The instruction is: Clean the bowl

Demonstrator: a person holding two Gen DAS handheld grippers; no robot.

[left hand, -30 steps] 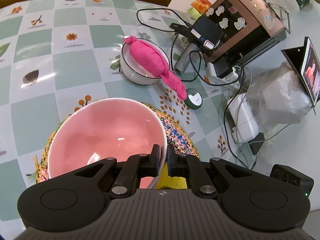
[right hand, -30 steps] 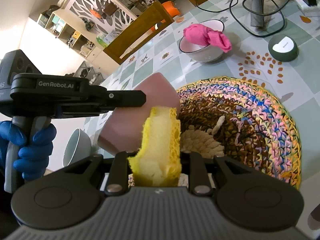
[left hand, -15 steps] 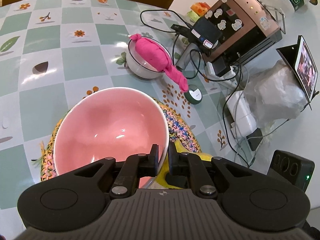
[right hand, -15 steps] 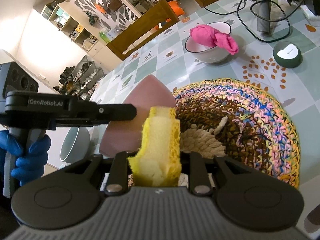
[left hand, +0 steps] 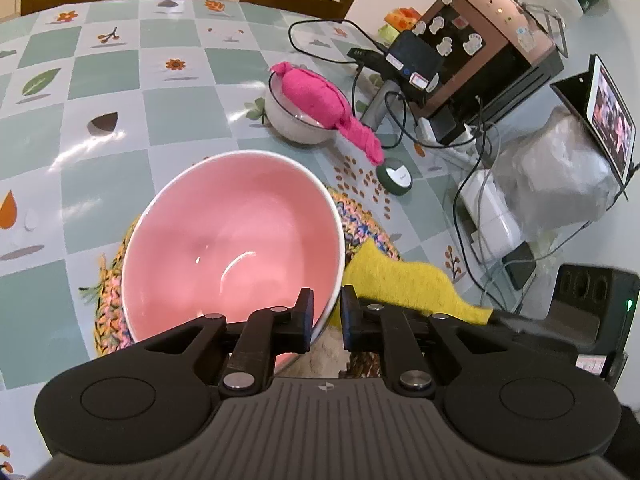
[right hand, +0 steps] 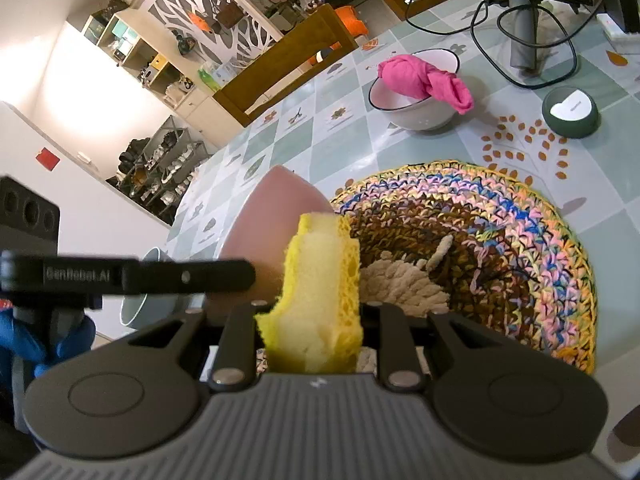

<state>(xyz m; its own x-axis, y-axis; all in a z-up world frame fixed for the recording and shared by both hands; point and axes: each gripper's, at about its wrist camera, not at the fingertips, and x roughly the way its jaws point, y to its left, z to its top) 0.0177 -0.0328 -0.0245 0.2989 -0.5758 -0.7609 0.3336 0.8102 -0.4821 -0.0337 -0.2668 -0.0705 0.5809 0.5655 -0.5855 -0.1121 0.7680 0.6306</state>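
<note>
My left gripper [left hand: 325, 316] is shut on the near rim of a pink bowl [left hand: 236, 248] with a white rim and holds it tilted above a braided round mat [left hand: 360, 216]. My right gripper [right hand: 316, 312] is shut on a yellow sponge [right hand: 320, 280]. The sponge also shows in the left wrist view [left hand: 404, 284], just right of the bowl's outer wall. In the right wrist view the bowl's pink outside [right hand: 272, 216] rises left of the sponge, close to it, and the left gripper [right hand: 132, 276] reaches in from the left.
A white bowl [left hand: 296, 128] holding a magenta cloth [left hand: 320, 100] stands beyond the mat. A dark green round case [left hand: 394, 174], cables, a brown box device [left hand: 480, 40], a phone on a stand [left hand: 608, 116] and a plastic bag are at the right. Wooden chairs stand behind the table.
The left gripper has raised and tilted the pink bowl further. The sponge has come up beside the bowl's right outer wall and now shows in the left wrist view.
</note>
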